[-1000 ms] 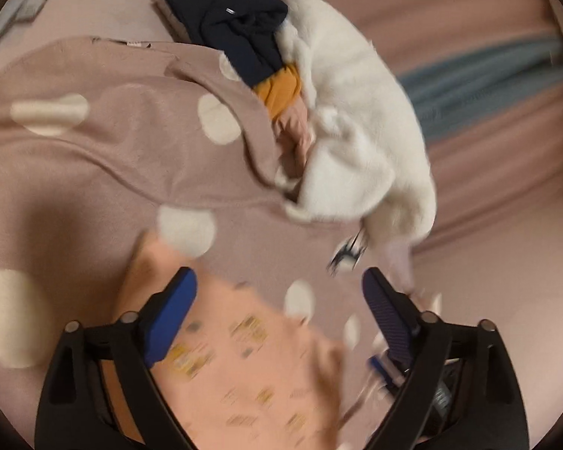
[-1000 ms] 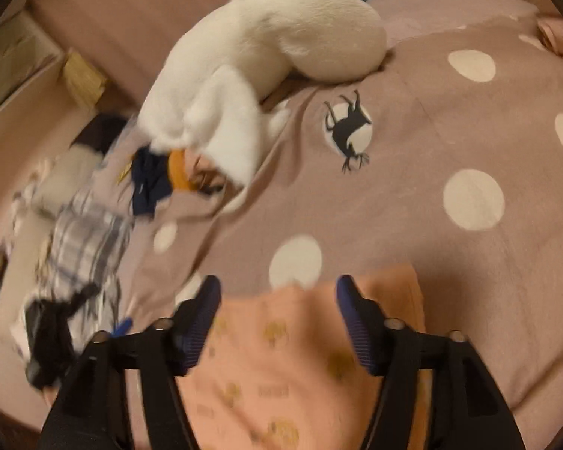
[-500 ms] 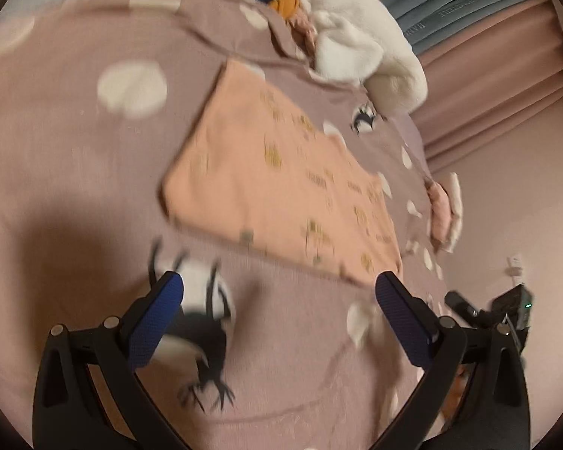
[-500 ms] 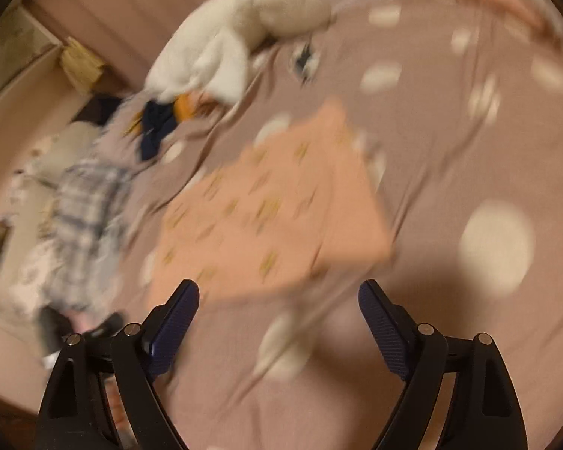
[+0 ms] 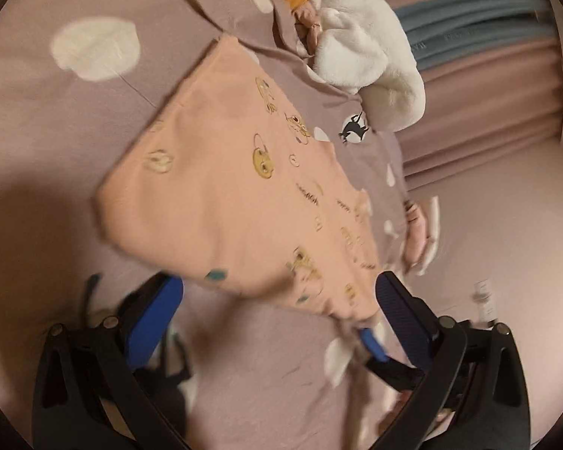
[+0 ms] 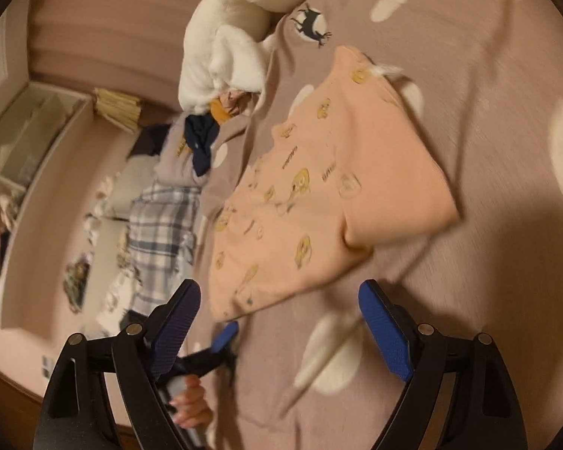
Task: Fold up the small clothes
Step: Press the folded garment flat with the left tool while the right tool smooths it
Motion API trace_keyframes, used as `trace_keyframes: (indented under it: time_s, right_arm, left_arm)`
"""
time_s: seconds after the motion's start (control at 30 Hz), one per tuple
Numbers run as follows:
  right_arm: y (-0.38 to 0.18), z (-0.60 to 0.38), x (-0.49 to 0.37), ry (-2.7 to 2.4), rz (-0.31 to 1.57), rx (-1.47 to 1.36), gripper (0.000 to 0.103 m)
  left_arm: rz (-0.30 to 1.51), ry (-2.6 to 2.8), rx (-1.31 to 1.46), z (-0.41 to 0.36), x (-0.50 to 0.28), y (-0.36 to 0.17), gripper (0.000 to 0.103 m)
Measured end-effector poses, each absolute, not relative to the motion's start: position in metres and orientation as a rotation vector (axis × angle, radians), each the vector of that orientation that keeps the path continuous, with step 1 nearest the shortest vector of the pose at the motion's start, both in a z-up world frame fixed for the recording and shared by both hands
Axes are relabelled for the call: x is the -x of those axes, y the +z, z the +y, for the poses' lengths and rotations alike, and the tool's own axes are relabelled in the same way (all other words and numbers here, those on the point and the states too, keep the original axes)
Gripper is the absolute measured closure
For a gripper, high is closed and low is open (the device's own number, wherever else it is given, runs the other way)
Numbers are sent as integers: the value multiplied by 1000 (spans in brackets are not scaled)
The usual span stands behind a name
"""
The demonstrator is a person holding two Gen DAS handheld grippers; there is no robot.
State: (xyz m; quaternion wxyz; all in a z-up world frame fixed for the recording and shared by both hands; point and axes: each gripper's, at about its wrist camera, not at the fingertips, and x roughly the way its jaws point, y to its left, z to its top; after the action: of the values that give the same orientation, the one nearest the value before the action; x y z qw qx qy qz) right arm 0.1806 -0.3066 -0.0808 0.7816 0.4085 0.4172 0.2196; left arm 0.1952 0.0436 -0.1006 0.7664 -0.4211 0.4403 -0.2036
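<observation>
Dotted mauve bedspread (image 5: 48, 120): one peach garment (image 5: 221, 187), folded flat. Left gripper (image 5: 277, 318) and right gripper (image 6: 277, 322): jaws released, just widened, nothing between. White fleece (image 5: 368, 45) beyond.

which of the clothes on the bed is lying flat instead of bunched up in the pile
The peach printed cotton garment, spread flat on the dotted mauve bedcover. The white fleece garment and navy garment sit crumpled together.

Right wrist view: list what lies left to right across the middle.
Shelf unit → plaid garment → peach printed garment → dotted mauve bedspread.
</observation>
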Motion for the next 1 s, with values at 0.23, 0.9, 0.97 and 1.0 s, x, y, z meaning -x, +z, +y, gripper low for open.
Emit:
trace_keyframes:
  time_s: [0.23, 0.9, 0.97, 1.0]
  right_arm:
    - [-106, -324, -208, 419, 940, -979, 17]
    - [-122, -327, -218, 317, 799, -830, 98]
    - [-121, -327, -218, 311, 799, -820, 98]
    - [-120, -327, -218, 314, 799, -828, 98]
  left_arm:
    - [940, -501, 1049, 45, -217, -106, 1]
    - [844, -316, 878, 50, -225, -132, 89]
    - [839, -308, 851, 47, -224, -129, 89]
    - [836, -301, 827, 44, -223, -127, 90]
